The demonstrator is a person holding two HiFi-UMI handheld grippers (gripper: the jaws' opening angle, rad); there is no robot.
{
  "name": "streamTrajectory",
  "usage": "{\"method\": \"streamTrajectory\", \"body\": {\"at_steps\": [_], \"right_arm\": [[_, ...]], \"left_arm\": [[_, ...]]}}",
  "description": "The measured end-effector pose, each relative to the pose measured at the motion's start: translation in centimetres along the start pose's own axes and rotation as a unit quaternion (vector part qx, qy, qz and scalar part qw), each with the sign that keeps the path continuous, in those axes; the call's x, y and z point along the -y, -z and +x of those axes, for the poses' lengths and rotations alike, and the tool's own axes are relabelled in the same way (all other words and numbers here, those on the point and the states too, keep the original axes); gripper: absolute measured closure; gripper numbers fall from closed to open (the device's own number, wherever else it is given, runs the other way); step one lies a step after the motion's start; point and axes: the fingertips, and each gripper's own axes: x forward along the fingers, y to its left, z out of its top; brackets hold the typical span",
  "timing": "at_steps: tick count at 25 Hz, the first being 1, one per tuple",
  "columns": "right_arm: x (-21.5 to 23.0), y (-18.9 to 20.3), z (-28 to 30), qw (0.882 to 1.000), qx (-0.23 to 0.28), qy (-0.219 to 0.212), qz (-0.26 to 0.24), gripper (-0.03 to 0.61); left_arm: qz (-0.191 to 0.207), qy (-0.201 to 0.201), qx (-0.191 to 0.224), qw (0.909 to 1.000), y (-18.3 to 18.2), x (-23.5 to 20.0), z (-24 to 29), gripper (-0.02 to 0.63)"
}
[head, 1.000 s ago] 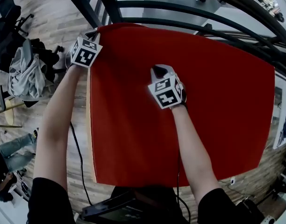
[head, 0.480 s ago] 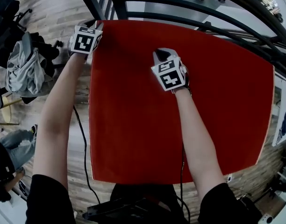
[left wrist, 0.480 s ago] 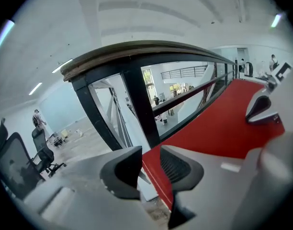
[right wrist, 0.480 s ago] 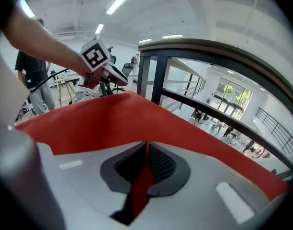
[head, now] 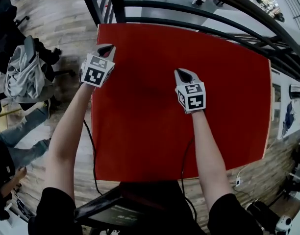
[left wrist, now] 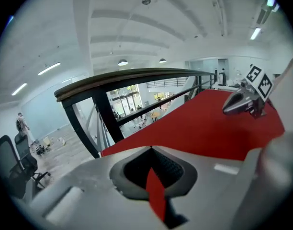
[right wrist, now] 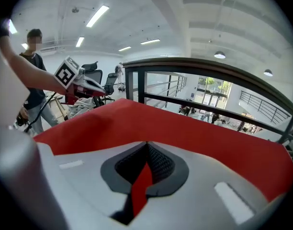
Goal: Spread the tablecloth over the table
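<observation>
The left claw [head: 107,48] has just snapped shut over the cloth's left edge. A thin red strip shows in its gap, maybe only the cloth [head: 228,97] seen below. The cloth lies flat under and ahead of both claws. The right claw [head: 183,74] has just closed tight too, with the same red strip, over the cloth's middle

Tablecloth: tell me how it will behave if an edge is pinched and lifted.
The tablecloth lies smooth and flat, with no thickness showing at its edges, so it is probably thin, light and floppy; a lifted edge would likely droop. A sideways push would probably wrinkle or slide it, since nothing rests on it.
</observation>
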Motion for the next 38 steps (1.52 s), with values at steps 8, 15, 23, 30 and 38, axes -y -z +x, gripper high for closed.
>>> {"method": "streamTrajectory", "body": {"at_steps": [8,15,23,30,38], "right_arm": [[6.4,8.7,-13.4,0.994,0.004,0.093,0.058,0.569],[13.4,14.6,-23.3,0.989,0.028,0.114,0.088,0.568],[23.7,23.8,-30.4,0.985,0.02,0.119,0.123,0.568],[28.4,29.3,-30.2,0.982,-0.012,0.125,0.139,0.568],[33.0,33.5,-30.3,0.961,-0.062,0.204,0.177,0.569]], "left_arm": [[0.01,0.038,0.009,0.9992,1.1,12.7,-4.1,0.607],[-0.036,0.046,0.011,0.9982,-1.5,25.4,-5.7,0.609],[-0.118,-0.014,-0.035,0.9922,-0.2,35.9,-6.3,0.607],[-0.166,-0.076,-0.102,0.9779,3.3,38.6,-5.2,0.607],[-0.175,-0.107,-0.134,0.9695,6.1,36.7,-4.0,0.607]]}}
